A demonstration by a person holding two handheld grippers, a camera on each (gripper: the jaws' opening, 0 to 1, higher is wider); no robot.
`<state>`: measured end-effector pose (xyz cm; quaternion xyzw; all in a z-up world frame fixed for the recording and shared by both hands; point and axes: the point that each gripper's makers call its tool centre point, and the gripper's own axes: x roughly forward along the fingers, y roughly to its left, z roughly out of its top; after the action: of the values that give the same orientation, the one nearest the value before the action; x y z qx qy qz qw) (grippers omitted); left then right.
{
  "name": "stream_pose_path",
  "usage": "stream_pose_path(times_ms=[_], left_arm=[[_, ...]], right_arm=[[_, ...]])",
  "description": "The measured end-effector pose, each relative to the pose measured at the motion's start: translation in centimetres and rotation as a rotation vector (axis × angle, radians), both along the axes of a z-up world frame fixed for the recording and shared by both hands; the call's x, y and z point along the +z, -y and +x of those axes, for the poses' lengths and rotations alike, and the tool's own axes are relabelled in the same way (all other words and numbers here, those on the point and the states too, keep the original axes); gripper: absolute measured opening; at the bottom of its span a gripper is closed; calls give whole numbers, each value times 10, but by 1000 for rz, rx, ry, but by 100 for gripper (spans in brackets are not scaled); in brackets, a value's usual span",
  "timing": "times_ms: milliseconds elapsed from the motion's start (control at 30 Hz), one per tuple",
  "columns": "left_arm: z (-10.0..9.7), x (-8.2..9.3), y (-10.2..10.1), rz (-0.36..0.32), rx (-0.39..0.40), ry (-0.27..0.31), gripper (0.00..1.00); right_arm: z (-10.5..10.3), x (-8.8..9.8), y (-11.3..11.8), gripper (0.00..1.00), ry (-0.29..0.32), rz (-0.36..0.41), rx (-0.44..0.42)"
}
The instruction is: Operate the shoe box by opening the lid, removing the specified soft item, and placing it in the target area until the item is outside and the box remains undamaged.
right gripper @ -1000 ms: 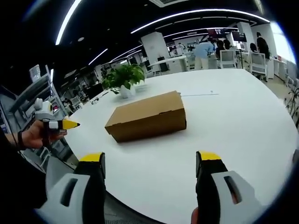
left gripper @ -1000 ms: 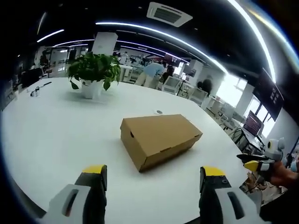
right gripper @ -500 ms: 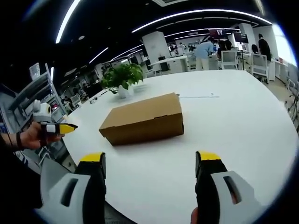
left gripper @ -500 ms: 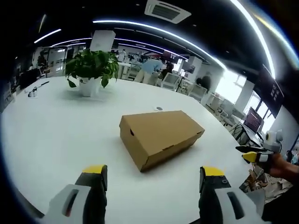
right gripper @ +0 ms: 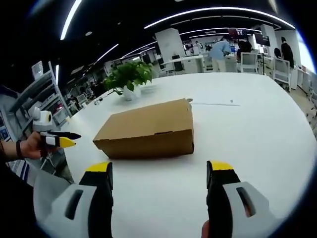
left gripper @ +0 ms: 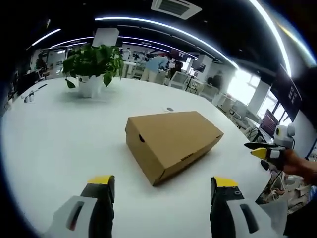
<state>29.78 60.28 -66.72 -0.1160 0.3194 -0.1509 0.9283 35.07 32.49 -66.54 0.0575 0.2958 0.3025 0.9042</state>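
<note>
Left gripper view: left tool [left gripper: 158, 186] spread, empty, aimed at the shoe box [left gripper: 173, 142], lid shut, on the white tabletop [left gripper: 49, 134]; potted plant [left gripper: 91, 67] far behind; right tool [left gripper: 265, 151] at the right edge. Right gripper view: right tool [right gripper: 159, 171] spread, likely readying for the lid; shoe box [right gripper: 148, 130] just ahead; left tool [right gripper: 54, 140] appears nearly pressed together. Contents hidden.

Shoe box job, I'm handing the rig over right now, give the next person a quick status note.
Left gripper: open, empty, short of the box.
Right gripper: open, empty, also short of it.
Shoe box: lid closed, flat on the white table, a potted plant behind it.
Done: nothing; the box is untouched.
Left: open the lid, take out the soft item, place it in the target area without damaging the box.
</note>
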Motion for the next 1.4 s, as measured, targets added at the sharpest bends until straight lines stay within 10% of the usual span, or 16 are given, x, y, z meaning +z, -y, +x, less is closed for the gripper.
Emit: stream_pose_path(times_ms=[767, 1400], left_arm=[[46, -41, 14, -22, -41, -58, 76], [58, -54, 15, 5, -69, -59, 59]], right_arm=[[76, -44, -25, 64, -41, -83, 62], [86, -48, -36, 53, -28, -114, 91]])
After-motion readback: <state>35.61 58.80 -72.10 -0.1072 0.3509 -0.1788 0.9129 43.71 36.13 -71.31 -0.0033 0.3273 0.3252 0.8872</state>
